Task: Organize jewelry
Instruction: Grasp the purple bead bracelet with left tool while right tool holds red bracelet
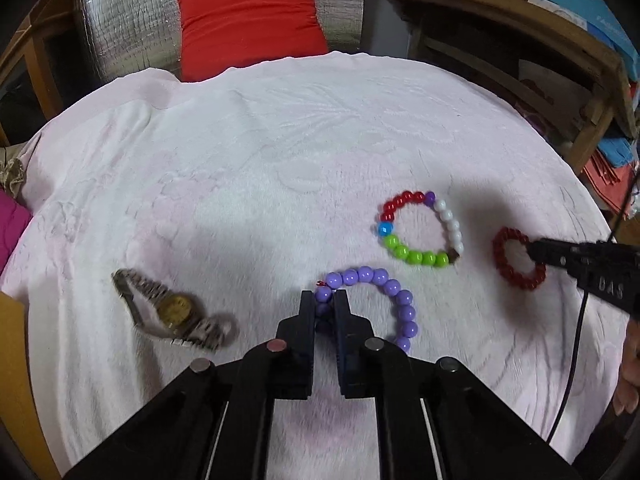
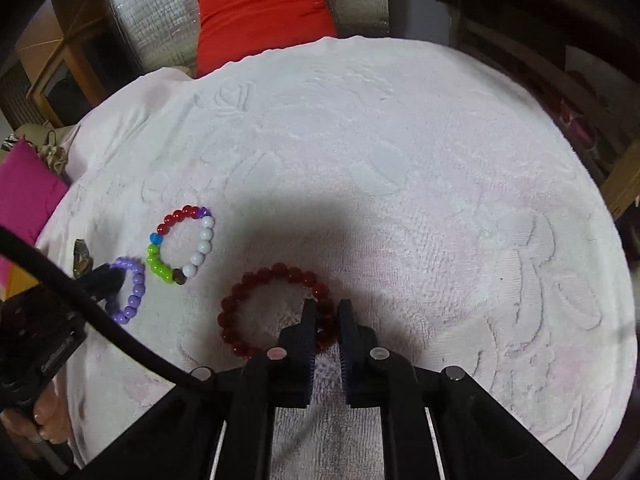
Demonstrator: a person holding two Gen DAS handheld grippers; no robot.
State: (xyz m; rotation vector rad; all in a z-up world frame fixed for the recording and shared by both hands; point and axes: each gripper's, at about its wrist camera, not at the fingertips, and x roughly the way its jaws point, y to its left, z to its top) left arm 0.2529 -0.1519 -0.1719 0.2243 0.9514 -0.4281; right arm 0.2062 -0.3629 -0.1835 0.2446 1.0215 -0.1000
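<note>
Four pieces of jewelry lie on the pale pink towel. My left gripper is shut on the near-left beads of the purple bead bracelet. My right gripper is shut on the right side of the dark red bead bracelet, which also shows as the dark red bracelet at the right of the left wrist view, with the right gripper's tip on it. A multicolour bead bracelet of red, white, green and blue beads lies between the two. A metal wristwatch with a gold dial lies to the left.
A red cushion leans on a silver quilted chair back beyond the towel's far edge. Wooden shelves with a basket and boxes stand at the right. A magenta cloth lies at the left. A hand holds the left gripper's handle.
</note>
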